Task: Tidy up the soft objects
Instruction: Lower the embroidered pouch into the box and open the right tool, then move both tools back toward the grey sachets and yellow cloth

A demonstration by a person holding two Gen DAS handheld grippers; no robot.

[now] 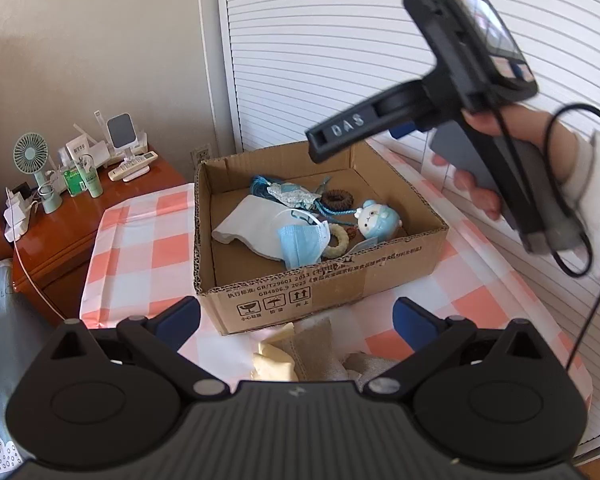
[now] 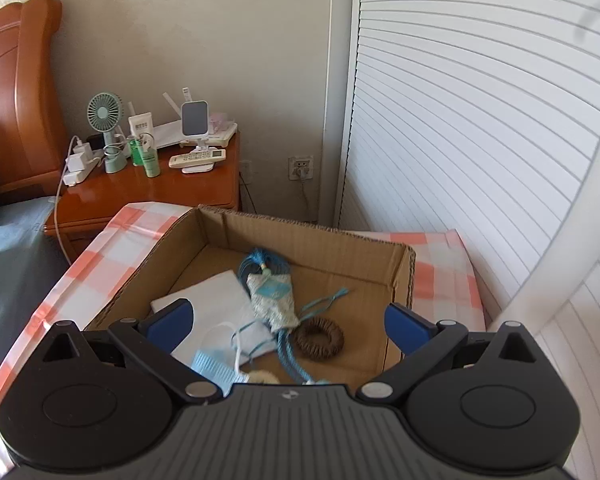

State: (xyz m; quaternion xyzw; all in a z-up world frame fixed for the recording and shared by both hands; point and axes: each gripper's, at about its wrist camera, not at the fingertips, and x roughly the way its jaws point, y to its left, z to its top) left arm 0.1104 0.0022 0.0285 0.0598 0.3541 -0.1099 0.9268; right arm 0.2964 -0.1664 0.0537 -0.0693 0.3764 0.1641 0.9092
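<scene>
An open cardboard box [image 1: 300, 300] stands on the pink-checked table. Inside lie a white cloth [image 1: 256, 220], a blue face mask [image 1: 302, 240], a small blue plush toy [image 1: 378, 218], a brown scrunchie [image 1: 337, 200], a cream ring [image 1: 338, 242] and a patterned sachet with blue cords [image 1: 292, 196]. My left gripper [image 1: 296, 320] is open over beige and cream cloths [image 1: 312, 344] in front of the box. My right gripper [image 2: 288, 320] hangs open and empty over the box [image 2: 300, 240], above the sachet [image 2: 272, 296] and scrunchie [image 2: 319, 338]. In the left wrist view its fingers [image 1: 340, 130] reach over the box's far edge, held by a hand.
A wooden bedside table [image 2: 148, 196] at the back left carries a green fan [image 2: 106, 120], a remote, bottles and chargers. White louvred doors [image 2: 460, 140] run along the right. A bed with grey-blue bedding [image 2: 12, 264] lies left of the table.
</scene>
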